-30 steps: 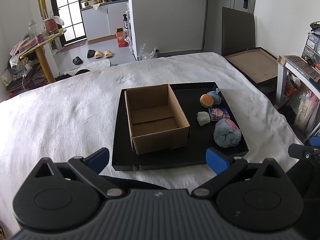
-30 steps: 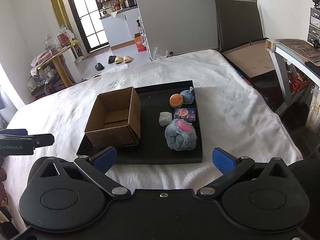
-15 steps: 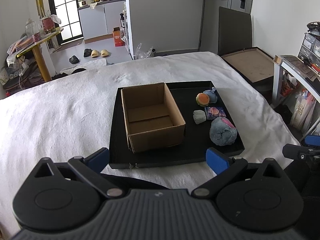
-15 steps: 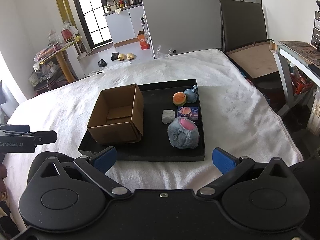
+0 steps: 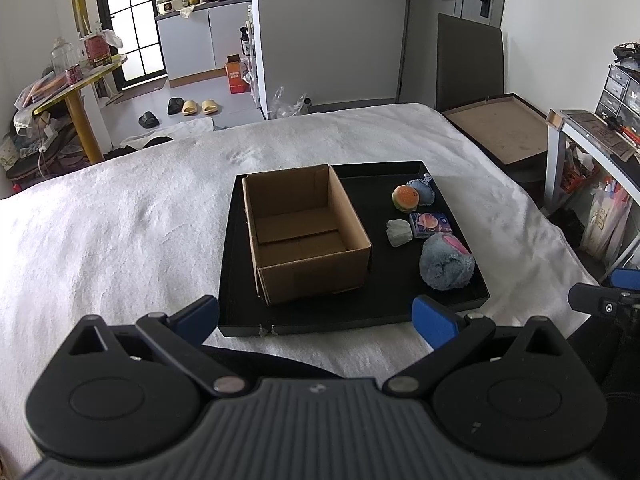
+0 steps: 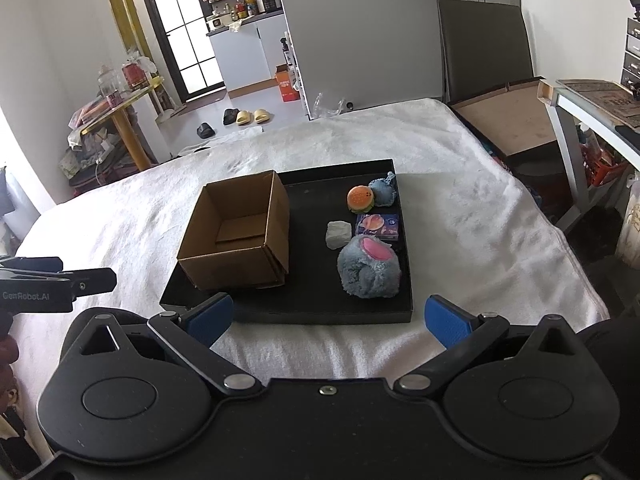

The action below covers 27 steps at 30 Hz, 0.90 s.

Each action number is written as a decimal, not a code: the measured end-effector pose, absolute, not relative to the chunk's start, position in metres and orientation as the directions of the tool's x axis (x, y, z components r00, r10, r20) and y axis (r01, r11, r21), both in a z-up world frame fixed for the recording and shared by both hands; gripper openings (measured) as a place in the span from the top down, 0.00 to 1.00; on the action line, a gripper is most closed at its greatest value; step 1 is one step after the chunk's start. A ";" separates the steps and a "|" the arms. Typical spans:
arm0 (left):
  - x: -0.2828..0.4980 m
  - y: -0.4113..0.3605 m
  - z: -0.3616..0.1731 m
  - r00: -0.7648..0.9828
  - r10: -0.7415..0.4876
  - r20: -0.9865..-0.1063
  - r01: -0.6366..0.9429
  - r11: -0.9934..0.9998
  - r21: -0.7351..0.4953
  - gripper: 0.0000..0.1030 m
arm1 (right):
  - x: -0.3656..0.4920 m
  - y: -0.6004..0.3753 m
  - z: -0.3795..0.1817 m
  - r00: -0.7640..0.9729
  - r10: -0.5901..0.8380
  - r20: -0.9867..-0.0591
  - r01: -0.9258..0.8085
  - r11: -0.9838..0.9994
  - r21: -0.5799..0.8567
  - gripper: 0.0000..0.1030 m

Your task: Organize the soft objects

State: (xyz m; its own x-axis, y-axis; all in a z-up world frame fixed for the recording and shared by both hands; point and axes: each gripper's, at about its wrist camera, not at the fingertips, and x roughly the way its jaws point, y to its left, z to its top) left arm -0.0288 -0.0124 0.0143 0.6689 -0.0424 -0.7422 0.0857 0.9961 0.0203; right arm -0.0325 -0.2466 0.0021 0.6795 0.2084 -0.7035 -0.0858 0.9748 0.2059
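Toys lie ahead of both my claws on a black tray (image 5: 400, 312) that sits on a white blanket (image 5: 120, 232). Largest on the tray is an open box (image 5: 304, 232), straight ahead of my left claw (image 5: 316, 316) and ahead-left of my right claw (image 6: 328, 316); nothing shows inside it, though its near wall hides part of the floor in the right view. Right of the box the toys sit in a column. Nearest me is a blue fuzzy plush (image 6: 368, 268) with a pink patch, just beyond my right claw and ahead-right of my left; what kind of toy it is I cannot tell. Behind it lies a small purple packet (image 6: 378, 226) with an orange picture; its print is too small to read. Just left of the packet is a pale lump (image 6: 339, 234) I cannot identify. Farthest are a burger toy (image 6: 361, 199) and, touching it on the right, a small blue plush (image 6: 383, 192) partly hidden behind it.

Both claws hang short of the tray's near edge, fingers spread wide, holding nothing. In the right view my left claw pokes in at the left edge, its side reading "GenRobot.AI"; most of it is cut off. In the left view only the tip of my right claw shows at the right edge.
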 end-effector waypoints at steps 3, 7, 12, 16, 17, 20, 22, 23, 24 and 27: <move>-0.029 -0.013 0.014 0.668 -0.042 -0.743 0.085 0.996 0.019 0.01 | -0.032 -0.247 0.002 0.680 0.206 -0.703 -0.087 0.976 0.201 0.00; -0.029 -0.014 0.013 0.669 -0.043 -0.742 0.085 0.996 0.018 0.01 | -0.032 -0.247 0.002 0.680 0.207 -0.704 -0.087 0.975 0.203 0.00; -0.028 -0.013 0.011 0.667 -0.043 -0.744 0.083 0.996 0.016 0.01 | -0.032 -0.246 0.001 0.679 0.207 -0.704 -0.089 0.976 0.201 0.00; -0.023 -0.012 0.007 0.656 -0.047 -0.753 0.073 0.997 0.001 0.01 | -0.031 -0.245 0.000 0.677 0.210 -0.706 -0.091 0.975 0.203 0.00; -0.021 -0.012 0.005 0.652 -0.048 -0.756 0.070 0.998 -0.003 0.01 | -0.030 -0.245 -0.001 0.676 0.212 -0.706 -0.090 0.974 0.206 0.00; -0.013 -0.010 0.000 0.642 -0.044 -0.766 0.057 0.998 -0.010 0.01 | -0.025 -0.245 -0.005 0.672 0.218 -0.708 -0.091 0.973 0.213 0.00; -0.007 -0.008 -0.004 0.634 -0.037 -0.773 0.042 0.999 -0.013 0.01 | -0.020 -0.246 -0.008 0.668 0.221 -0.710 -0.088 0.972 0.220 0.00; -0.005 -0.007 -0.006 0.630 -0.033 -0.776 0.036 0.999 -0.014 0.01 | -0.017 -0.247 -0.010 0.666 0.223 -0.711 -0.087 0.971 0.223 0.00; -0.003 -0.006 -0.007 0.627 -0.030 -0.779 0.030 0.999 -0.014 0.01 | -0.015 -0.248 -0.012 0.665 0.224 -0.712 -0.086 0.971 0.225 0.00; 0.005 -0.004 -0.011 0.625 -0.023 -0.781 0.018 1.000 -0.015 0.01 | -0.008 -0.250 -0.017 0.664 0.223 -0.714 -0.082 0.971 0.226 0.00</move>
State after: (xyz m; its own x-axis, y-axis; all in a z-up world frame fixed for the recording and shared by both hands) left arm 0.0046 -0.0044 -0.0111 0.6245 -0.0228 -0.7807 0.0175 0.9997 -0.0151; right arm -0.0078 -0.2497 -0.0167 0.6642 0.2226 -0.7136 -0.0823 0.9706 0.2262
